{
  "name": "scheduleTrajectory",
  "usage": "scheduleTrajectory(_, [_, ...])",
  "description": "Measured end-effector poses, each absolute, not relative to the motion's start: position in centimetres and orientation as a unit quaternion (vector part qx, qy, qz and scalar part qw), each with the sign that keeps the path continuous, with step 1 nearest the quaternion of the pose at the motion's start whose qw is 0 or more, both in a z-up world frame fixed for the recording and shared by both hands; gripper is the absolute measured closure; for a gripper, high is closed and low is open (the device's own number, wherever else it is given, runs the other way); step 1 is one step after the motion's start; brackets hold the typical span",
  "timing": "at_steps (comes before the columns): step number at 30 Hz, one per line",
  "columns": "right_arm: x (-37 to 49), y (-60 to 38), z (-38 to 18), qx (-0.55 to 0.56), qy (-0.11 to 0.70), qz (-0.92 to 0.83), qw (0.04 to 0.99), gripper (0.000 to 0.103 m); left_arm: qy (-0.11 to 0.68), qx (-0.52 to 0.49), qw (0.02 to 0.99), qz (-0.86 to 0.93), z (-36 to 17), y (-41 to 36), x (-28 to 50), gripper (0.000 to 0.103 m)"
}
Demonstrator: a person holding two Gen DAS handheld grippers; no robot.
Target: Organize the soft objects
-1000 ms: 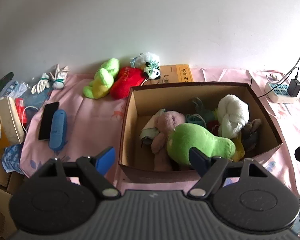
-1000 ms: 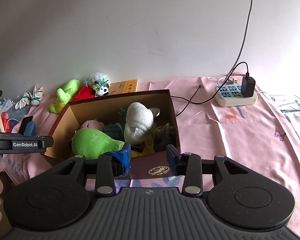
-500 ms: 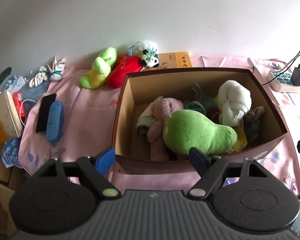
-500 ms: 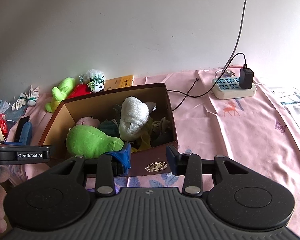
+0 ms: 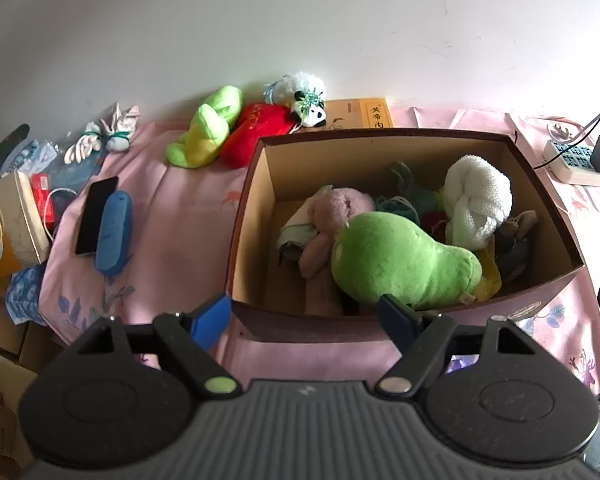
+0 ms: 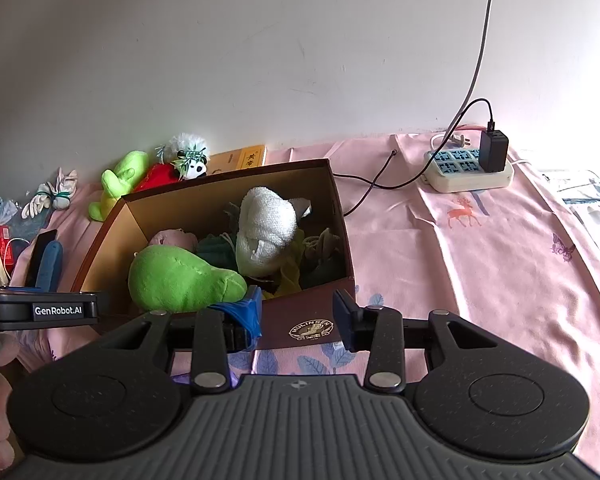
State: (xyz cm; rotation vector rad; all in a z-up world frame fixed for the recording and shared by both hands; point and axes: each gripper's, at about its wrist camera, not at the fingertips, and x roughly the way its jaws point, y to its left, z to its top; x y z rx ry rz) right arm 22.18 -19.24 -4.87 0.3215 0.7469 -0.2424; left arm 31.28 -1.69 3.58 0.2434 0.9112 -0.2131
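A brown cardboard box [image 5: 256, 184] [image 6: 312, 312] stands on the pink sheet and holds a green plush [image 5: 400, 260] [image 6: 180, 276], a pink plush [image 5: 336, 212], a white knotted towel [image 5: 476, 200] [image 6: 264, 232] and other soft things. Behind the box lie a lime plush [image 5: 208, 132] [image 6: 120, 180], a red plush [image 5: 260, 132] and a panda plush [image 5: 304, 100] [image 6: 188, 156]. White gloves [image 5: 104, 136] lie at the far left. My left gripper [image 5: 304, 316] is open and empty, above the box's near wall. My right gripper [image 6: 298, 312] is open and empty at the box's near right corner.
A phone [image 5: 96, 212] and a blue case [image 5: 114, 232] lie left of the box. A tissue box [image 5: 8, 224] stands at the left edge. A yellow book [image 5: 360, 114] lies against the wall. A power strip [image 6: 468, 168] with a charger and cable sits at the right.
Both grippers have risen and tilted down, so I see further into the box. Nothing was grasped or moved; both stay open.
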Motion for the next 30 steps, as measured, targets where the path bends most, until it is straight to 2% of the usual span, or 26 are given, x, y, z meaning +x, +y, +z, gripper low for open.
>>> scheduleTrajectory(30, [21.96, -19.30, -4.97, 0.157, 0.361, -0.123, 0.911, 0.081, 0.438, 0.124, 0.885, -0.094, 3.40, -1.90, 31.19, 0.022])
